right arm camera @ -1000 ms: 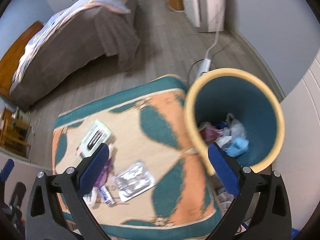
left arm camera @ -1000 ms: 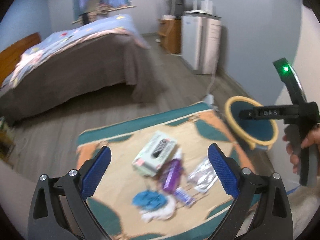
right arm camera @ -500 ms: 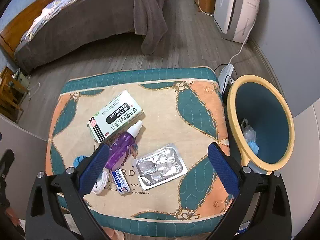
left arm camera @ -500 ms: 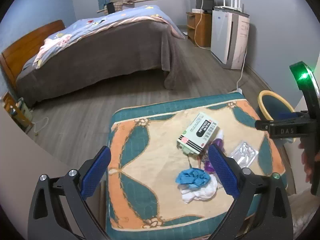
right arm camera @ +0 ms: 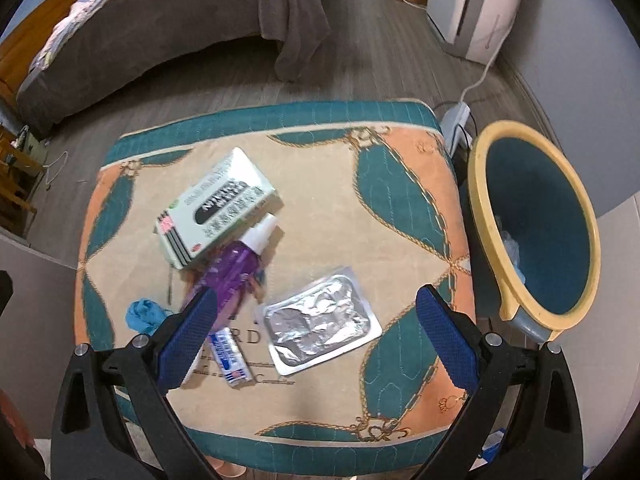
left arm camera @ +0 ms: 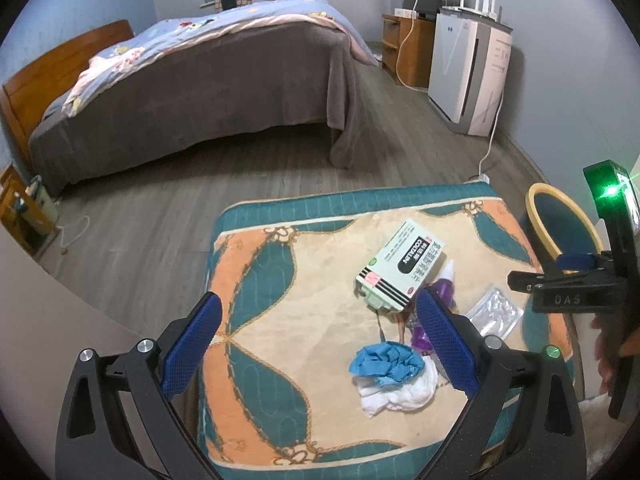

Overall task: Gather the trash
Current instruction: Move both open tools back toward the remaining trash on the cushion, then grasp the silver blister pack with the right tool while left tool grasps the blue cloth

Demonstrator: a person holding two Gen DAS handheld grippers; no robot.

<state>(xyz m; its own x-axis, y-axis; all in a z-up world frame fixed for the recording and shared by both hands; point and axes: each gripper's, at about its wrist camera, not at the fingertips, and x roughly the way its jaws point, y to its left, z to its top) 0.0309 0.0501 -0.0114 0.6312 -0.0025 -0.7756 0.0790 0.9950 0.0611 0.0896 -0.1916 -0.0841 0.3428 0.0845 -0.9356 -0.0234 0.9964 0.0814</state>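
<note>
On a patterned cushioned stool [right arm camera: 400, 184] lie a pale green medicine box [right arm camera: 216, 208], a purple spray bottle [right arm camera: 236, 268], a silver foil blister pack [right arm camera: 320, 324], a small blue-and-white tube [right arm camera: 230, 358], and a blue glove on white tissue [left arm camera: 390, 364]. A teal bin with a yellow rim [right arm camera: 536, 232] stands right of the stool, with some trash inside. My right gripper [right arm camera: 316, 340] hovers open just above the foil pack. My left gripper [left arm camera: 320, 344] hangs open over the stool's near left part, nothing between its fingers.
A bed with a brown cover [left arm camera: 192, 92] fills the far left. A white appliance [left arm camera: 468, 72] and a wooden cabinet [left arm camera: 408, 52] stand by the far wall, with a cord and power strip [right arm camera: 456, 120] on the wood floor behind the stool. A hand [left arm camera: 616, 344] holds the right gripper's handle.
Both views swung left, away from the bin and over the stool. The right gripper came to hang above the foil pack. Both stayed open.
</note>
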